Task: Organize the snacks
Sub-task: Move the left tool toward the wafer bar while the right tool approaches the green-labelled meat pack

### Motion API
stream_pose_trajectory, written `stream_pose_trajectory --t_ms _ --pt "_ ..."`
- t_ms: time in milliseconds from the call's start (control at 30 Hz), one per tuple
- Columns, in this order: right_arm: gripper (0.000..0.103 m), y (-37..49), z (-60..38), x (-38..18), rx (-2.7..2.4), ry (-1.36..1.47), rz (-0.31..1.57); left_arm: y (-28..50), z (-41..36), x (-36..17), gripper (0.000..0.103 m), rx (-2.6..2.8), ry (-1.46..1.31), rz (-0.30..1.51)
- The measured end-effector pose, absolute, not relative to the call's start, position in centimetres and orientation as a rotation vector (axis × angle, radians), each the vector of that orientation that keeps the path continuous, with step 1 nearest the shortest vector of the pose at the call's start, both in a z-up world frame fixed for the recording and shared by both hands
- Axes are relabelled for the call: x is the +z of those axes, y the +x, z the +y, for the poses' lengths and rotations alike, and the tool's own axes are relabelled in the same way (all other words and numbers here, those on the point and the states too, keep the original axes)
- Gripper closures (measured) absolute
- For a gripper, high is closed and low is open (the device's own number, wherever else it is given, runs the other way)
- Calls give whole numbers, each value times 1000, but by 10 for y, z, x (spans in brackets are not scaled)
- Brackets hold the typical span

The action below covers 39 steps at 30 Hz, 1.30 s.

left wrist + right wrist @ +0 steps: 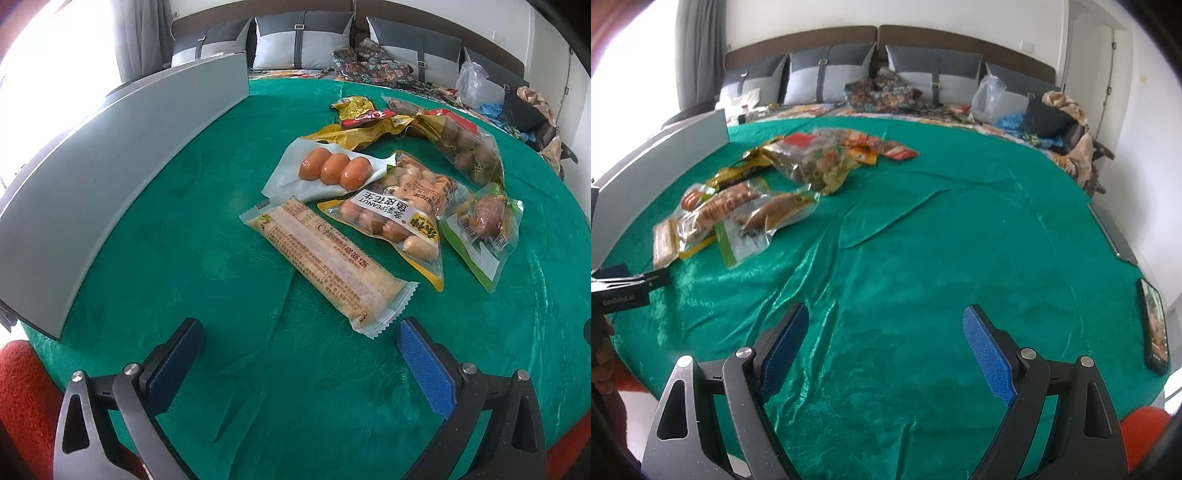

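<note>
Several snack packs lie in a loose pile on the green tablecloth (184,229). Nearest my left gripper (301,328) is a long beige bar pack (325,266), a short way beyond its open, empty fingers. Behind it lie a peanut bag (395,218), a pack of three orange sausages (332,170), a green-edged pack (484,229), a bag of brown balls (465,147) and yellow wrappers (362,118). In the right wrist view the same snack pile (746,199) sits far left, well away from my right gripper (884,317), which is open over bare cloth. The left gripper's tip (631,280) shows at the left edge.
A grey upright panel (110,177) borders the table's left side. A phone (1154,325) lies at the right edge of the table. Behind the table a bed holds cushions (827,74), patterned cloth and a plastic bag (988,96). Red upholstery (22,387) shows at the near edge.
</note>
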State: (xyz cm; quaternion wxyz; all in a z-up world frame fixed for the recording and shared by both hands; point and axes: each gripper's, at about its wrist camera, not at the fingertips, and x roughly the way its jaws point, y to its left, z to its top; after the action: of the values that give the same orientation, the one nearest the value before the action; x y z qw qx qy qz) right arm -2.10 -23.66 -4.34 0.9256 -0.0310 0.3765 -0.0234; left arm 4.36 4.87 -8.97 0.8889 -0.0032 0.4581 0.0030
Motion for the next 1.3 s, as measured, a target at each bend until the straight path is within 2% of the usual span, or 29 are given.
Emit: stream_pose_trajectory --t_ms 400,567,700,800,1067,1300 --pt "15 -18 -240 -49 -46 -52 807 42 49 -92 0 -20 3 942" --pt "15 -16 -240 -48 -39 -44 804 41 63 -88 0 -85 21 1066" --pt "15 -17 -241 -45 -28 -29 791 33 88 -82 0 -106 -125 1115" --pt "15 -17 -243 -43 -23 -12 786 40 96 -68 0 -182 -280 1081" --pt "15 -17 -244 -41 -14 10 781 97 71 -77 0 -91 -264 1112" --pt "15 -15 -254 -37 -21 56 771 97 60 -86 0 -41 -137 1128"
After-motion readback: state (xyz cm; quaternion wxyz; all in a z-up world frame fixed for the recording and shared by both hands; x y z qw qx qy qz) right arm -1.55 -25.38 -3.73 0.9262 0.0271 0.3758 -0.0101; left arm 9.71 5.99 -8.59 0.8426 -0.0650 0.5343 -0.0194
